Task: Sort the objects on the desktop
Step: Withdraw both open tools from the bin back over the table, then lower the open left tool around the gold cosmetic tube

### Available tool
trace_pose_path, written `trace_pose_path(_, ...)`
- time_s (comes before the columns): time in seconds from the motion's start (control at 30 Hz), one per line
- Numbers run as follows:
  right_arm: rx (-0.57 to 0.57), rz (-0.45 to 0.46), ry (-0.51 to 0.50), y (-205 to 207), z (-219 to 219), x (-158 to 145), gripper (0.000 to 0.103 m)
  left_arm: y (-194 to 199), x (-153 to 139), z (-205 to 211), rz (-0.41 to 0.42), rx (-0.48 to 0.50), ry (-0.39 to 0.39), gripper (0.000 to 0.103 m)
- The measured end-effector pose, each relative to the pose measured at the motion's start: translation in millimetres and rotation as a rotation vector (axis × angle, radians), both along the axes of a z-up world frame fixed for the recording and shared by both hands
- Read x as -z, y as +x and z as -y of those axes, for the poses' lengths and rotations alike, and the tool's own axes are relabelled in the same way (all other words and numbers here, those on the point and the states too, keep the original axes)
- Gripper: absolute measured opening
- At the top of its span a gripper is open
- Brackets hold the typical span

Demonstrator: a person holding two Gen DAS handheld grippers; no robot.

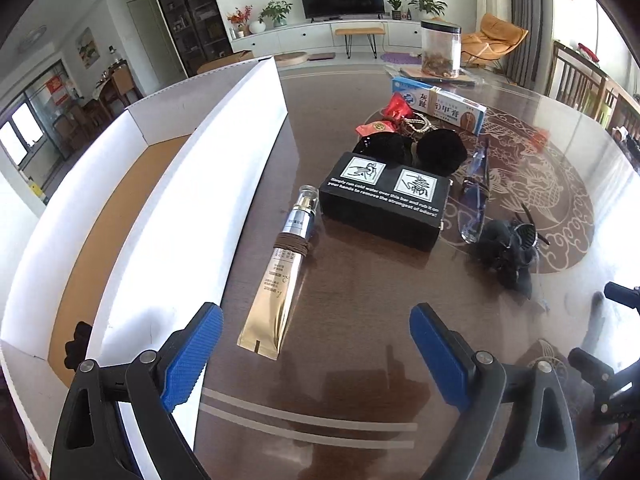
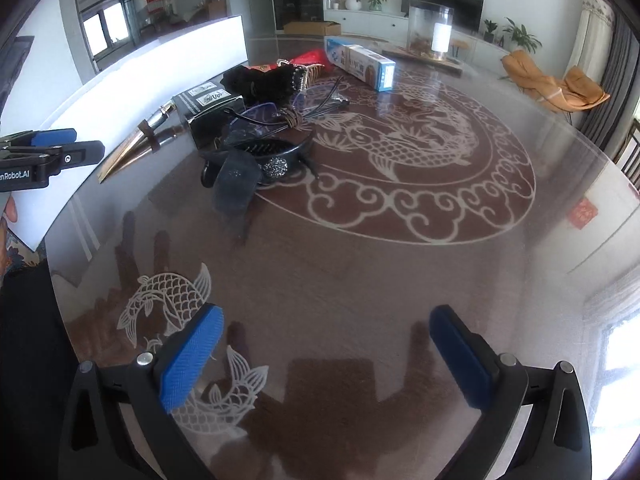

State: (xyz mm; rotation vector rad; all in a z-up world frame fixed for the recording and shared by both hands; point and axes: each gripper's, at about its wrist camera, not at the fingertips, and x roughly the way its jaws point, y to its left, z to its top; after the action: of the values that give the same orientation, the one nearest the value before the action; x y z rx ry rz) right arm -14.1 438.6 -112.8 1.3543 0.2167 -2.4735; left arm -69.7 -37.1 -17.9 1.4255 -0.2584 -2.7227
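Observation:
My left gripper (image 1: pixel 316 344) hangs open over the dark table with nothing between its blue pads. Just ahead of it lies a gold tube (image 1: pixel 276 280) with a brown hair tie around it, beside the white sorting box (image 1: pixel 224 184). Behind the tube are a black printed box (image 1: pixel 384 200), a black velvet piece (image 1: pixel 420 148), glasses (image 1: pixel 476 196) and a black hair clip (image 1: pixel 508 248). My right gripper (image 2: pixel 326 344) is open and empty above the fish pattern, well short of the hair clip (image 2: pixel 260 160). In the right wrist view the left gripper (image 2: pixel 90 141) shows at the left edge.
A blue and white carton (image 1: pixel 440 104), red packets (image 1: pixel 396 108) and a clear jar (image 1: pixel 440 48) sit farther back. A small black thing (image 1: pixel 78 344) lies in the white box's near corner. The glass table top (image 2: pixel 400 280) carries a dragon pattern. Chairs stand at the right.

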Motion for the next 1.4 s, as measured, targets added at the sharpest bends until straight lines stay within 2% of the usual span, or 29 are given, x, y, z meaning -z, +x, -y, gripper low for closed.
trace_pose_path(0.13, 0.002, -0.047, 0.011, 3, 12, 3, 0.103, -27, 16, -3, 0.028, -0.017, -0.047, 0.096)
trace_pose_path(0.33, -0.003, -0.063, -0.012, 5, 12, 2, 0.103, -55, 41, -15, 0.07, -0.013, -0.052, 0.096)
trace_pose_path(0.43, -0.002, -0.064, -0.028, 5, 11, 2, 0.103, -61, 43, -8, 0.05, -0.061, -0.019, 0.096)
trace_pose_path(0.7, -0.006, -0.066, -0.033, 4, 12, 2, 0.103, -68, 52, 17, 0.078, -0.083, 0.171, 0.103)
trace_pose_path(0.97, -0.014, -0.065, 0.001, 3, 17, 4, 0.103, -56, 50, 18, 0.027, -0.066, 0.167, 0.103)
trace_pose_path(1.03, -0.014, -0.065, 0.001, 3, 17, 4, 0.103, -53, 49, 14, 0.006, -0.05, 0.168, 0.096)
trace_pose_path(1.1, -0.013, -0.065, 0.001, 3, 17, 4, 0.103, -46, 46, 9, -0.021, -0.008, 0.165, 0.073)
trace_pose_path(1.13, -0.013, -0.065, 0.001, 3, 17, 4, 0.103, -44, 45, 5, -0.031, 0.008, 0.161, 0.069)
trace_pose_path(1.2, -0.013, -0.065, 0.001, 3, 17, 4, 0.103, -43, 43, -1, -0.037, 0.028, 0.165, 0.051)
trace_pose_path(1.23, -0.013, -0.065, 0.001, 3, 17, 4, 0.103, -42, 42, -4, -0.036, 0.041, 0.167, 0.046)
trace_pose_path(1.4, -0.013, -0.065, 0.001, 4, 17, 4, 0.103, -37, 40, -9, -0.025, 0.059, 0.187, 0.042)
